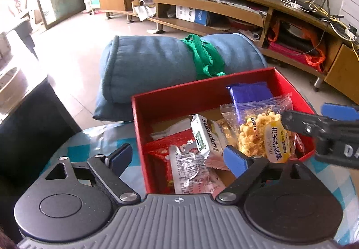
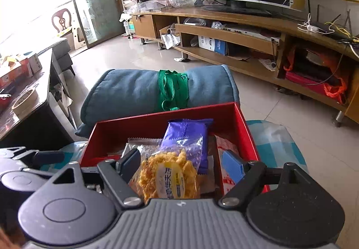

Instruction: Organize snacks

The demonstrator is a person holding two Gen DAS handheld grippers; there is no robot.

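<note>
A red box (image 1: 179, 96) (image 2: 246, 130) on the patterned table holds several snack packets: a purple packet (image 1: 249, 94) (image 2: 186, 134), a clear bag of yellow puffed snack (image 1: 258, 134) (image 2: 168, 172), a white Napoleons packet (image 1: 208, 137), a red packet (image 1: 161, 150) and a crumpled silver one (image 1: 190, 170). My left gripper (image 1: 177, 157) is open over the box's near left side, one finger outside the wall. My right gripper (image 2: 181, 166) is open, its fingers either side of the yellow snack bag without touching it; it also shows at the right of the left wrist view (image 1: 318, 128).
A rolled blue cushion (image 1: 157, 63) (image 2: 134, 92) tied with a green strap lies just behind the box. A dark side table (image 2: 24, 101) with boxes stands to the left. A long wooden TV stand (image 1: 224, 4) (image 2: 224, 24) runs along the far wall.
</note>
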